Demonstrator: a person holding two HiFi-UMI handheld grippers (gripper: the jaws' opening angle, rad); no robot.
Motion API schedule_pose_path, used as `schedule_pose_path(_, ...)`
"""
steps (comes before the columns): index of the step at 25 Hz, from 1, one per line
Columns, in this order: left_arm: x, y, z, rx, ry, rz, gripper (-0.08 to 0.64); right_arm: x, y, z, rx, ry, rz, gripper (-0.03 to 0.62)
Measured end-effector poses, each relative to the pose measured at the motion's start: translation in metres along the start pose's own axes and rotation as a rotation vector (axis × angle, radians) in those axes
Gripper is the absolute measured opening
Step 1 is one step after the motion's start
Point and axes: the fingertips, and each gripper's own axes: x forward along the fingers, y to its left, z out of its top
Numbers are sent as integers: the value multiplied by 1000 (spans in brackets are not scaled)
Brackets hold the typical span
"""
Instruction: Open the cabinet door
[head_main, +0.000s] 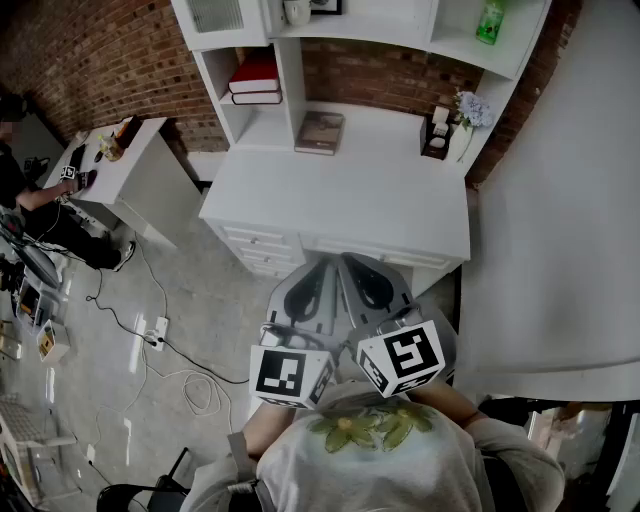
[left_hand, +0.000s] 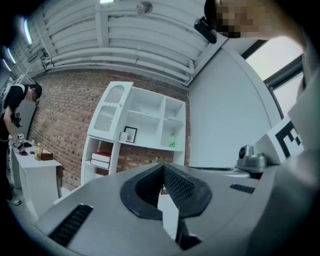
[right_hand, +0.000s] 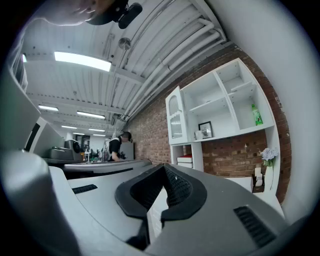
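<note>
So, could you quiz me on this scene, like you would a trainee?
1. True or false: the cabinet door is closed.
2. What colour is the bottle? A red, B green, C blue.
3. Fill in: the fingers of the left gripper and the right gripper are pressed ___, holding nothing.
Key: 1 true; 2 B; 3 together.

White arched glass-paned cabinet door (right_hand: 176, 120), shut, upright.
</note>
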Motion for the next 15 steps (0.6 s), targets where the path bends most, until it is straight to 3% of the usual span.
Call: schedule_pose_path(15,13,69,7,-9,-7,8,8,68,19,-7,10,-9,-4,21)
